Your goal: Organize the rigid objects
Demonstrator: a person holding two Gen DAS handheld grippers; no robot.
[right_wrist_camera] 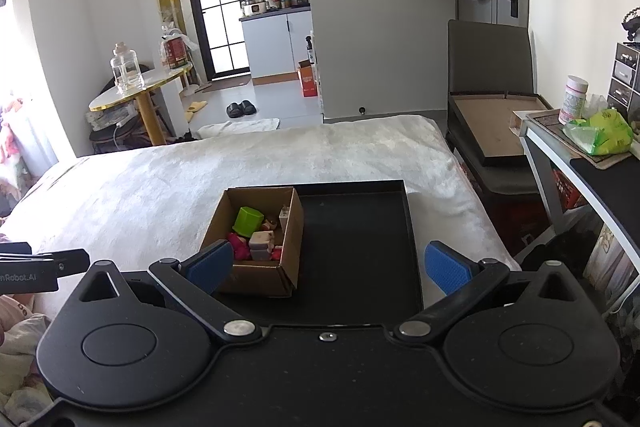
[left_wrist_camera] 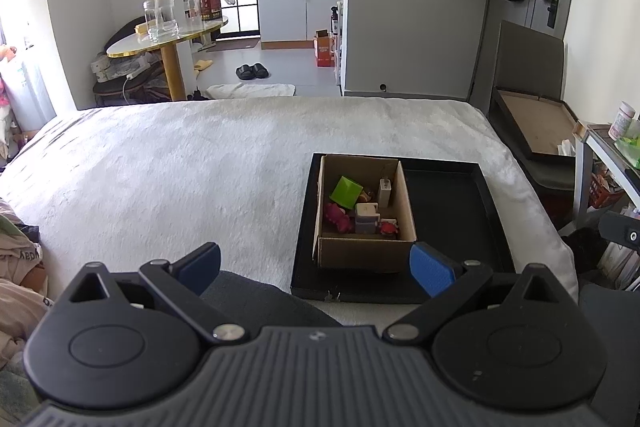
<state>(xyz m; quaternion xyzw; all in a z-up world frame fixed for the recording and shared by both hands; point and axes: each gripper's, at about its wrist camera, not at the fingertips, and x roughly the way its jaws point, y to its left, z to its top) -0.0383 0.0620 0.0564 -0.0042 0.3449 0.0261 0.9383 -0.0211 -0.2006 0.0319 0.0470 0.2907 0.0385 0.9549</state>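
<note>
Nearest the cameras, both tools were empty with their jaws spread wide: the left gripper point(left_wrist_camera: 316, 269) hung low over the near edge of the bed, the right gripper point(right_wrist_camera: 328, 265) over the near rim of the black tray point(right_wrist_camera: 360, 247). Just ahead, the cardboard box point(left_wrist_camera: 366, 251) stood in the tray's left half, its long side running away from the grippers, holding a green block point(left_wrist_camera: 346, 191), a pink toy point(left_wrist_camera: 338, 217) and other small pieces. It lay ahead-right of the left gripper and ahead-left of the right; neither looked clearly nearer. Beyond spread the white blanket point(left_wrist_camera: 180, 163).
</note>
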